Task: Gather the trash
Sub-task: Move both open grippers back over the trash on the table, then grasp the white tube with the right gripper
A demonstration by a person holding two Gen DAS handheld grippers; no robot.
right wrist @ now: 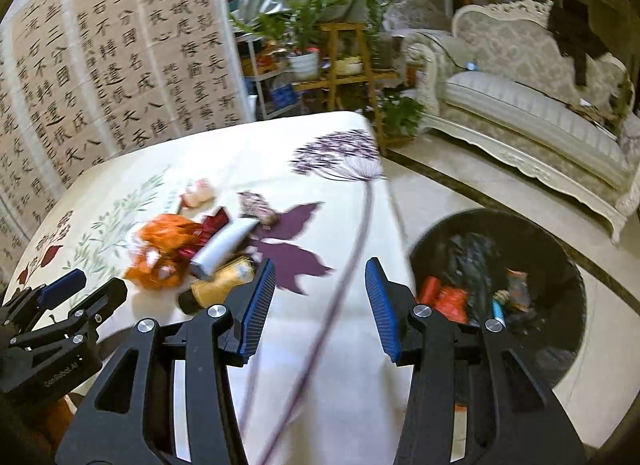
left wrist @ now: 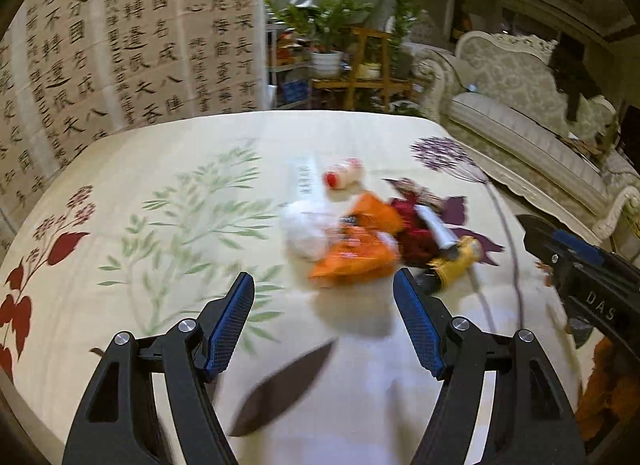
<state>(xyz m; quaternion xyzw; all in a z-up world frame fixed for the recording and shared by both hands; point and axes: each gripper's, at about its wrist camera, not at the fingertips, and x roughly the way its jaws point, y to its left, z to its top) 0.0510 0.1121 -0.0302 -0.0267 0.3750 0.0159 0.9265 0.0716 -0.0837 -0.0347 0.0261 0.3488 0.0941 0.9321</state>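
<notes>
A heap of trash lies on the flowered tablecloth point(left wrist: 160, 169): an orange snack bag point(left wrist: 356, 253), white crumpled paper point(left wrist: 304, 229), a small white bottle with a red cap point(left wrist: 344, 175), a dark red wrapper point(left wrist: 416, 233), a white tube point(right wrist: 226, 245) and a yellow bottle point(left wrist: 456, 261). My left gripper point(left wrist: 324, 285) is open and empty, just short of the orange bag. My right gripper point(right wrist: 320, 277) is open and empty, over the table's right edge, right of the heap point(right wrist: 172, 253). It also shows in the left wrist view point(left wrist: 560, 249). A black trash bin point(right wrist: 496, 285) holding several wrappers stands on the floor right of the table.
A calligraphy screen point(left wrist: 120, 45) stands behind the table. Potted plants on a wooden stand point(left wrist: 360, 65) are at the back. An ornate pale sofa point(right wrist: 532, 105) lines the right side. A dark leaf-shaped piece point(left wrist: 284, 385) lies near the table's front.
</notes>
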